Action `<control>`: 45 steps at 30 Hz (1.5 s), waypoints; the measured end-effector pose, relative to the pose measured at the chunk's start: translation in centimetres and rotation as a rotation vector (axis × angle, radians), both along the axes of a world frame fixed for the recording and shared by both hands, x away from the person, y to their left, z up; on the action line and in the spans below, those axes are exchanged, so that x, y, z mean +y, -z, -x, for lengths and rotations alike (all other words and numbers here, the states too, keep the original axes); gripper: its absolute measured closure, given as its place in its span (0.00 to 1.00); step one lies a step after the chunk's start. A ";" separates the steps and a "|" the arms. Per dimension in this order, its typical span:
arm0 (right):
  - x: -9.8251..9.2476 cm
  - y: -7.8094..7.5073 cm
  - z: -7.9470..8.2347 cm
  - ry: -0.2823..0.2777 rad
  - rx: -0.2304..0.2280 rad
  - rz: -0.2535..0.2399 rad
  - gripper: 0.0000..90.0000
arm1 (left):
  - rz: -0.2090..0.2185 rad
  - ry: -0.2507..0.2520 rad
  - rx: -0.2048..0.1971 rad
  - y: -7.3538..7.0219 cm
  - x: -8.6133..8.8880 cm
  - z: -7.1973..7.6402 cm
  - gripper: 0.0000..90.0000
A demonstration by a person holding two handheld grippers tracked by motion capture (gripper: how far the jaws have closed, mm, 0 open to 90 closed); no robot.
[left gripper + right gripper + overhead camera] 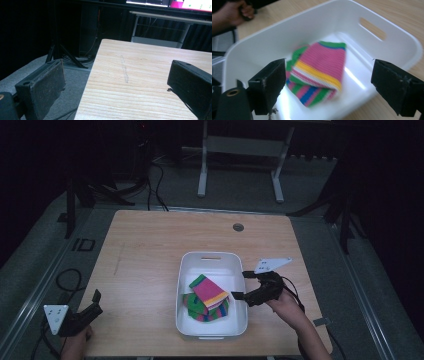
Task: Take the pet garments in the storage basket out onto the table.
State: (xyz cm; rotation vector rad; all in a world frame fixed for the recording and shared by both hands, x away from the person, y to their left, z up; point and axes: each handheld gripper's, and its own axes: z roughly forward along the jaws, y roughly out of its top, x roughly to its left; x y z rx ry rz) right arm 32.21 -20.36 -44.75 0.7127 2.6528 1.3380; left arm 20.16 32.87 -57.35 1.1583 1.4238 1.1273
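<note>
Right tool (245, 286) sat at bin's (239, 270) right rim, jaws spread wide, pinching nothing. Striped cloth (208, 298) lay folded inside bin, toward near end; bin stood mid-table, nearer front edge. Left tool (85, 312) rested at table's front-left corner, jaws spread, empty. Step judged: either reach for cloth or release just made (cannot tell which). If reaching: dip over rim, pinch top fold's free edge, lift straight, avoid snagging bin wall.
</note>
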 end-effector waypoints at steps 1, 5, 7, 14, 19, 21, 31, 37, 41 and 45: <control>1.0 -0.1 0.0 0.001 -0.007 0.015 0.15 | 0.000 0.001 0.000 0.0 0.0 0.0 0.02; 2.4 -0.1 -0.1 -0.042 -0.003 0.028 0.14 | -0.001 0.003 0.000 0.0 0.0 0.0 0.02; 3.9 0.0 -0.1 -0.066 -0.014 0.059 0.14 | -0.001 0.004 0.002 0.0 0.0 0.0 0.02; 6.6 0.4 -0.3 -0.115 -0.019 0.112 0.17 | -0.004 0.005 0.003 0.0 0.0 0.0 0.02; 8.4 0.7 -0.5 -0.150 -0.015 0.140 0.18 | -0.001 0.010 -0.001 0.0 0.0 0.0 0.02; 9.8 1.3 -0.7 -0.169 -0.005 0.172 0.18 | -0.002 0.012 0.000 0.0 0.0 0.0 0.02; 13.7 4.4 -0.7 -0.212 -0.014 0.363 0.20 | -0.003 0.014 0.000 0.0 0.0 0.0 0.02; 15.0 5.8 -0.8 -0.227 0.011 0.446 0.20 | -0.001 0.013 -0.002 0.0 0.0 0.0 0.02; 15.6 6.9 -0.8 -0.220 0.032 0.540 0.20 | -0.002 0.014 -0.001 0.0 0.0 0.0 0.02; 15.8 7.5 -0.7 -0.228 0.031 0.583 0.19 | -0.001 0.015 -0.001 0.0 0.0 0.0 0.02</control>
